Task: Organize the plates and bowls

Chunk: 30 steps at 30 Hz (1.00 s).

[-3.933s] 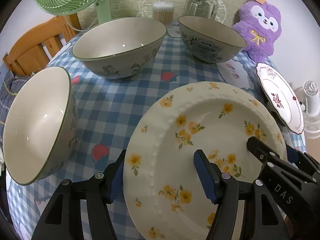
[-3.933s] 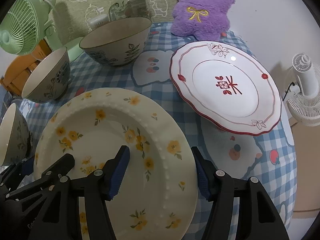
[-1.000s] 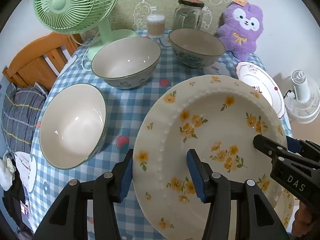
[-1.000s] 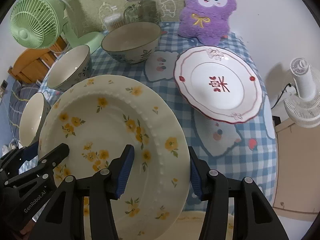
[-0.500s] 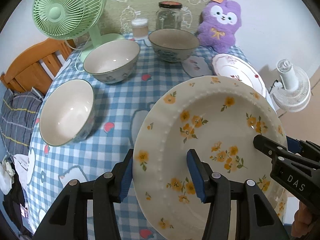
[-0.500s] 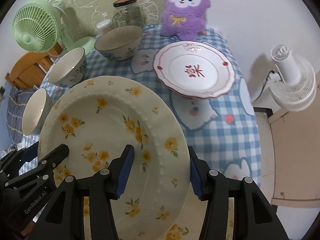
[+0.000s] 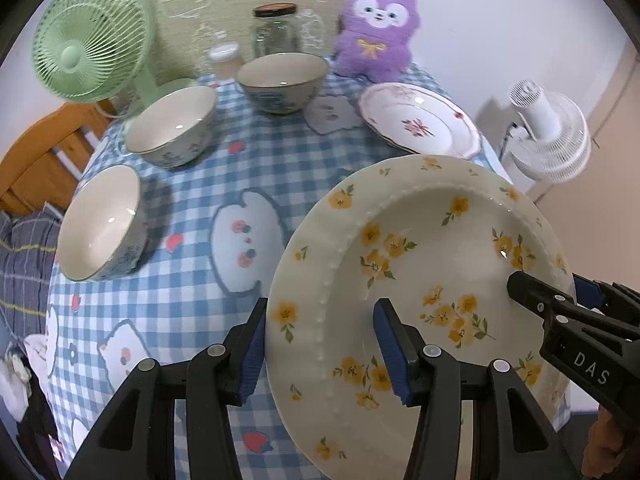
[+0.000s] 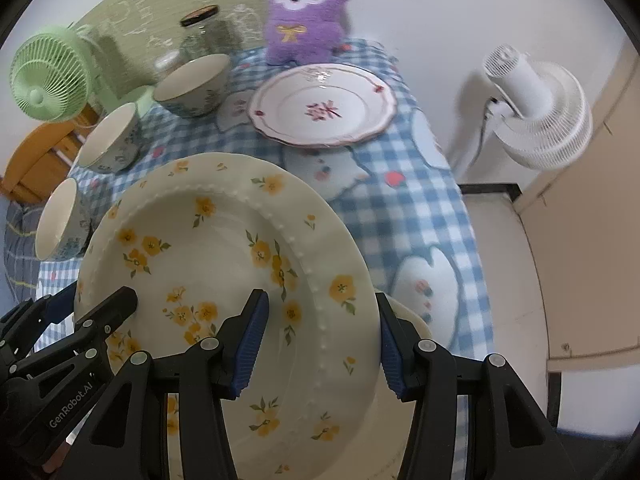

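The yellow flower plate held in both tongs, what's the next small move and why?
Probably carry the yellow flower plate toward the red-trimmed plate and lower it on top. Both the left tongs and right tongs grip its rim, it's off the table, and stacking plates fits the task.
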Available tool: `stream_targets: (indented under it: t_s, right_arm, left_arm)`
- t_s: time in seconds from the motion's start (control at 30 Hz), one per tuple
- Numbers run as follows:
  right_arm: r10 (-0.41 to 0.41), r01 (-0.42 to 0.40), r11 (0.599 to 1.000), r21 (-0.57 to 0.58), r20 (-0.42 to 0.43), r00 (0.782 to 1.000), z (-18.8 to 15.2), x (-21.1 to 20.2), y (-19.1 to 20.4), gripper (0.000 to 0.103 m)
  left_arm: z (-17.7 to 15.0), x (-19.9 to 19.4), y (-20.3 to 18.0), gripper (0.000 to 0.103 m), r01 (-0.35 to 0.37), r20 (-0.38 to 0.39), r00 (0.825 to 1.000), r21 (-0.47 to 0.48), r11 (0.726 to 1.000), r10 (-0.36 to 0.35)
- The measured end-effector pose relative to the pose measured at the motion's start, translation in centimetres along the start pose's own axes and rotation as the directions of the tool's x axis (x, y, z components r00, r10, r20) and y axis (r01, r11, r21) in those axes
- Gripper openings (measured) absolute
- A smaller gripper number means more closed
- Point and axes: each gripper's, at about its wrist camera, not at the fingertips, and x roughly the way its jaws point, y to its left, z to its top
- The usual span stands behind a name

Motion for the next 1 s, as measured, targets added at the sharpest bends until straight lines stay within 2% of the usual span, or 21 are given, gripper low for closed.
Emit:
stream_targets:
  t_s: [0.47, 1.0]
  right_arm:
    - [-0.082, 0.086, 0.986, 0.145, -0.031, 0.996, -4.6, -0.8, -3.8, 0.054]
    - [-0.127, 0.139, 0.953, 0.269, -0.061, 0.990, -7.8, -0.2, -6.9, 0.054]
  left_arm:
    - [-2.1, 1.2, -4.0, 0.052, 0.087, -0.043, 0.996, 0.128, 0.988, -0.082]
    - [-3.6, 2.6, -7.5, 0.052, 0.140, -0.089, 0.989, 0.246, 0.959, -0.121]
